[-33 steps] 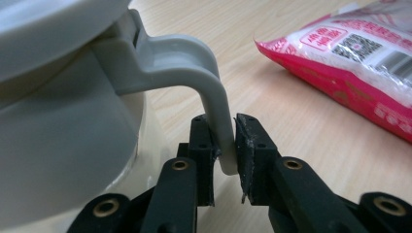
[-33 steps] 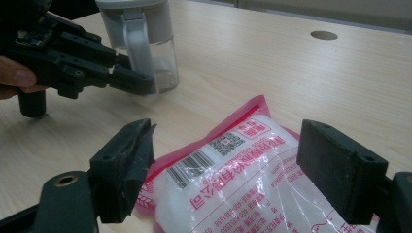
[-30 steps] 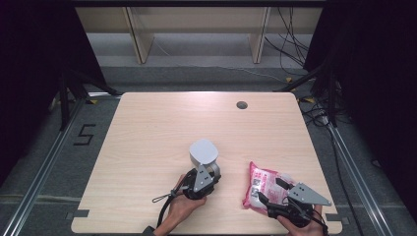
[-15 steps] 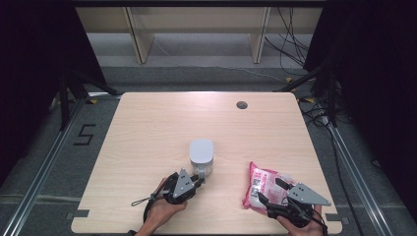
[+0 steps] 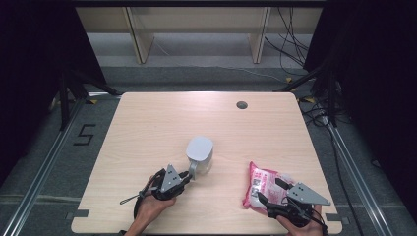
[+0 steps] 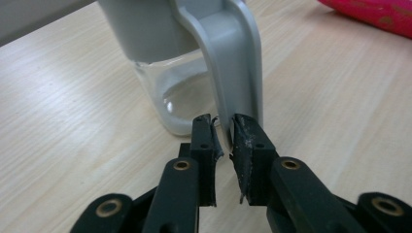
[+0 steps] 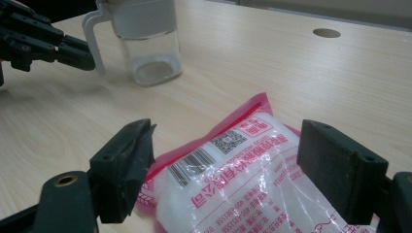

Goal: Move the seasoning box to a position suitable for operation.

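Pale wooden table [image 5: 147,128] fills our high view, with a dark cable hole [image 5: 241,104] near its far edge and shelving legs and cables on the floor beyond. We see a clear jug [image 5: 200,156] with a grey lid and a grey handle standing upright near the middle of the near half of the table. Our left gripper [image 5: 186,175] reaches it from the near left; in the left gripper view its jaws stand nearly together, a narrow gap between them, with the tips [image 6: 222,133] right at the lower end of the handle [image 6: 236,68]. We cannot tell whether the pads press on the handle or merely touch it.

Compared with a second ago, we find the left hand has drawn toward the left near corner and then come slightly back toward the jug, so the gripper now meets the handle from the side rather than sitting under the jug. The jug itself has kept its place.

Our right gripper [image 5: 274,192] rests at the near right, unmoved, jaws spread wide on either side of the pink-and-white packet [image 7: 233,179], which lies flat on the table; the pads stand clear of it.
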